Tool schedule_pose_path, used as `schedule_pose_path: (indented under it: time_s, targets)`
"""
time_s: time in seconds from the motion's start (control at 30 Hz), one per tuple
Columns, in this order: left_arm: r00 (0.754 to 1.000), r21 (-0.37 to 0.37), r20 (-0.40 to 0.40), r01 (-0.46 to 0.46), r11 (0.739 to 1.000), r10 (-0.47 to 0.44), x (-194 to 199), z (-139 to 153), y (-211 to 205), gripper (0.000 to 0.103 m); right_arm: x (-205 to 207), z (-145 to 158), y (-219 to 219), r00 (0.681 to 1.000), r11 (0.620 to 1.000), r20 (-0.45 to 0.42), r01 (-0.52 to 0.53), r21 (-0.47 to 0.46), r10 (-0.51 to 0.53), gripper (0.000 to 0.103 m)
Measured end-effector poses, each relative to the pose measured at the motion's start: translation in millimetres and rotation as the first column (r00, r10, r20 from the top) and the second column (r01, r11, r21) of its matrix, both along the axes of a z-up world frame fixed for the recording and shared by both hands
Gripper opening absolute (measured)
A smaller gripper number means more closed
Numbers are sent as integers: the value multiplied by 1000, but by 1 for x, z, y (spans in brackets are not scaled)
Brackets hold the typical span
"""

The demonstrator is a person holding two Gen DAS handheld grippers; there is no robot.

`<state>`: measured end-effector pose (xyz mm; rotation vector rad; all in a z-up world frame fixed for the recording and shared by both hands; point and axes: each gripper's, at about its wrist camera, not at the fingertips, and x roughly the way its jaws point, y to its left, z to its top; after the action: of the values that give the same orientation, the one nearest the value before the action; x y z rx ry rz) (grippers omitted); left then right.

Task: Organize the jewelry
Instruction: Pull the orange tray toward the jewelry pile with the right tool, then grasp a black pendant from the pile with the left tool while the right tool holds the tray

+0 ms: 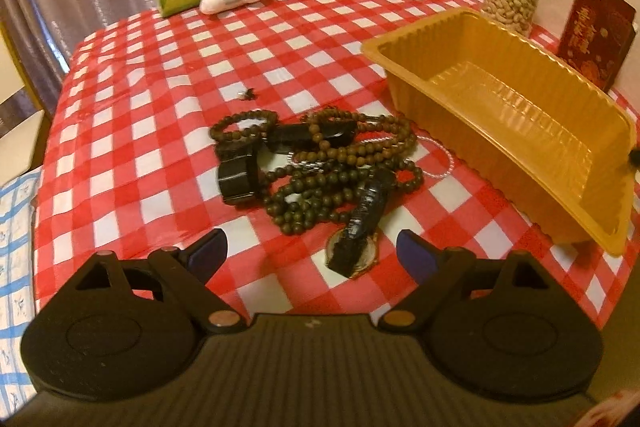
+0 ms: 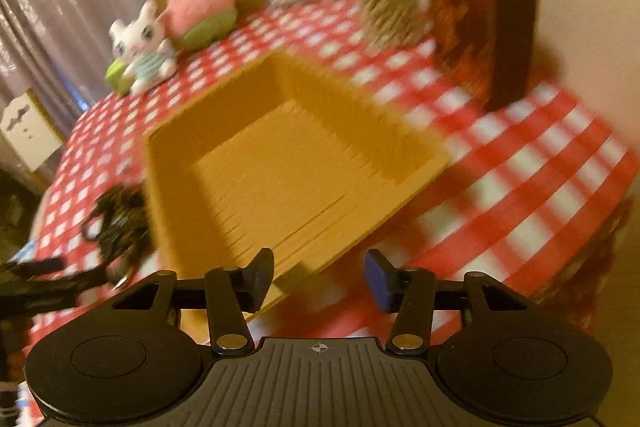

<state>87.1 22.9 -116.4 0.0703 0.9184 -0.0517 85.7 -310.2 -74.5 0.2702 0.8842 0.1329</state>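
1. Left wrist view: your left gripper [image 1: 312,251] hangs over the checked cloth [image 1: 160,99] with its jaws spread wide and nothing between them.
2. The jewelry [image 1: 320,167] lies in one tangled heap just ahead of the fingertips, on the cloth, outside the tray [image 1: 500,131].
3. The heap is mostly strands of small round brown beads [image 1: 360,147], looped over one another.
4. A black bangle [image 1: 238,181] of flat glossy segments sits at the heap's left, ahead of your left finger.
5. A second dark band [image 1: 312,135] lies further ahead among the beads.
6. A long dark carved piece [image 1: 360,223] points back toward the gripper; its near end rests on a round gold-rimmed piece [image 1: 372,255], between your fingertips and slightly right.
7. A thin pale bead chain [image 1: 444,163] peeks out at the heap's right, near the tray wall.
8. A tiny dark piece [image 1: 248,93] lies alone, further ahead and left of the heap.
9. The orange ribbed tray stands ahead and right of the gripper, with nothing in it.
10. Right wrist view, blurred: your right gripper [image 2: 320,275] is over the near edge of the tray [image 2: 296,163], jaws parted, holding nothing.
11. Here the jewelry [image 2: 116,219] is a dark smear left of the tray, ahead of your left finger, its detail unreadable.
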Motion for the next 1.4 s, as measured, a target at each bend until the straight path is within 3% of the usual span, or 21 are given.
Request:
schedule_pose_path:
  time_s: [0.13,0.23,0.37,0.47,0.67,0.87,1.07,1.13,1.27,1.4]
  targets:
    - [999,-3,6,-49,999,49,-1,3,8,91,28,-3,-31,995,998,87,50,-43,-46,52]
    - [997,5,4,-75,997,75,-3,4,10,91,48,-22,-49,993,999,109,51,3,-51,52]
    - [996,18,-4,-94,995,95,-6,3,8,91,68,-41,-50,991,997,135,-31,74,21,51]
    - [995,21,-9,-102,995,103,-7,0,5,91,74,-46,-45,990,999,135,-42,13,40,36]
    - [995,11,-14,-102,995,102,-4,-3,-2,91,38,-46,-44,981,997,190,59,-54,-48,31]
    - [996,18,-19,-86,996,86,0,-6,-7,91,0,-62,-42,957,976,192,206,77,-217,37]
    - [996,32,-20,-82,996,83,1,-10,-5,91,-1,-70,-32,942,973,243,223,61,-231,37]
    - [997,34,-17,-74,997,75,0,-11,-6,91,0,-73,-30,938,974,261,223,46,-227,21]
    - [999,32,11,-42,999,41,-3,-11,-8,90,1,-67,-24,937,978,286,209,-3,-199,18]
    - [998,55,52,18,998,-21,-8,-12,-13,83,-2,-61,-21,946,983,287,175,-54,-152,12]
